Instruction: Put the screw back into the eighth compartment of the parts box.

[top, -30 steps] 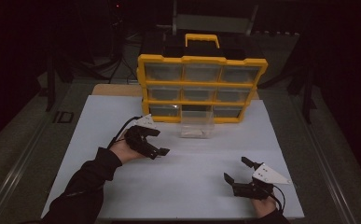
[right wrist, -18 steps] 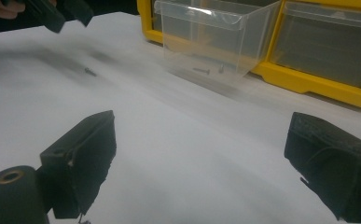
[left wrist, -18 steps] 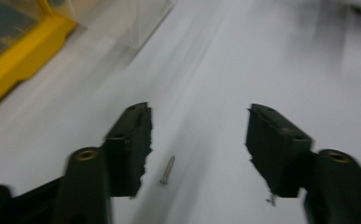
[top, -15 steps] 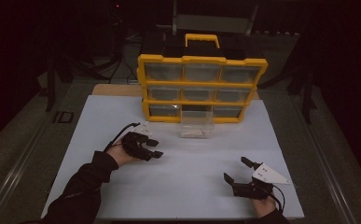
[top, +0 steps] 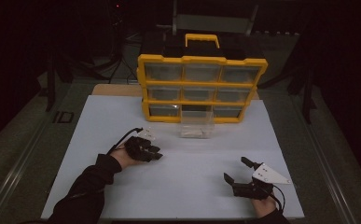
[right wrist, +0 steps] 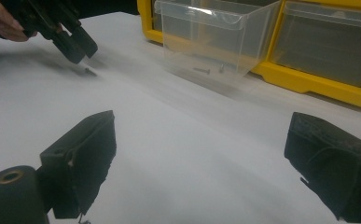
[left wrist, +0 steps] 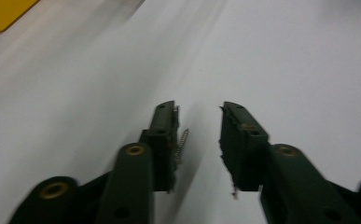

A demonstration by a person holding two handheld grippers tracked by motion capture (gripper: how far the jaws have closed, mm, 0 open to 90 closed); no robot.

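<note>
My left gripper [top: 156, 154] is low over the white table sheet [top: 187, 186], left of centre. In the left gripper view its jaws [left wrist: 199, 109] have just been closing and still stand apart. A small screw [left wrist: 182, 144] lies between them against the left pad, and the right pad is clear of it. The right gripper view shows that screw [right wrist: 88, 71] on the sheet under the left gripper [right wrist: 78, 44]. My right gripper [top: 236, 170] rests near the front right, its jaws [right wrist: 201, 172] wide open with nothing between them.
A yellow organiser [top: 201, 88] with clear drawers stands at the back of the sheet. One clear drawer [top: 197, 125] sits pulled out in front of it, with two small screws [right wrist: 201, 71] inside. Bare sheet lies between the two grippers.
The left gripper has sunk onto the sheet and its jaws have narrowed around the screw. The right gripper has stayed where it was.
</note>
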